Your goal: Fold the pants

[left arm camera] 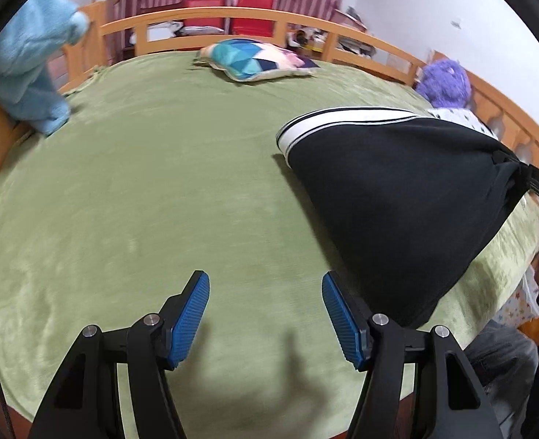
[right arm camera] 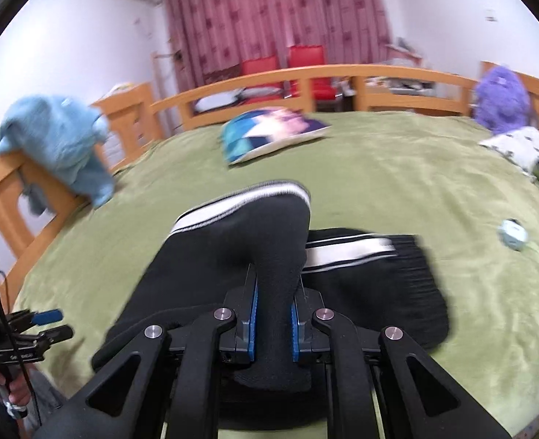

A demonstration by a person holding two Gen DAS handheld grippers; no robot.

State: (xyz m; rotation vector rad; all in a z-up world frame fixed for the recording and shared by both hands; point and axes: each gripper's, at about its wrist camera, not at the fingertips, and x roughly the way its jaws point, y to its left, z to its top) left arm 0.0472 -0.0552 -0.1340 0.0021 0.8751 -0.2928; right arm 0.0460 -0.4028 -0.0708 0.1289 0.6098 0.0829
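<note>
Jaws: 1 pr pants [right arm camera: 269,285] pinched

Left tongs [left arm camera: 266,314] black, silver screws; ribbed blue pads [left arm camera: 190,320]; black cable

The pants [left arm camera: 397,190] were of black matt knit cloth, with smooth white striped bands along the side seam. The bed cover [left arm camera: 159,183] was green plush cloth, a soft short nap showing faint sheen. The left gripper [left arm camera: 266,314] was of matt black plastic, its pads [left arm camera: 190,314] blue, ribbed and rubbery in look, its pivots bright brushed metal. The right gripper [right arm camera: 273,314] showed the same finish. The bed rail [left arm camera: 233,18] was pale wood, smooth and lightly glossy. The blue garment [left arm camera: 28,66] was fleecy cloth. The cushion [left arm camera: 258,59] carried smooth printed cloth. The purple toy [left arm camera: 445,82] was shaggy plush. The curtain [right arm camera: 269,14] was patterned woven cloth.
</note>
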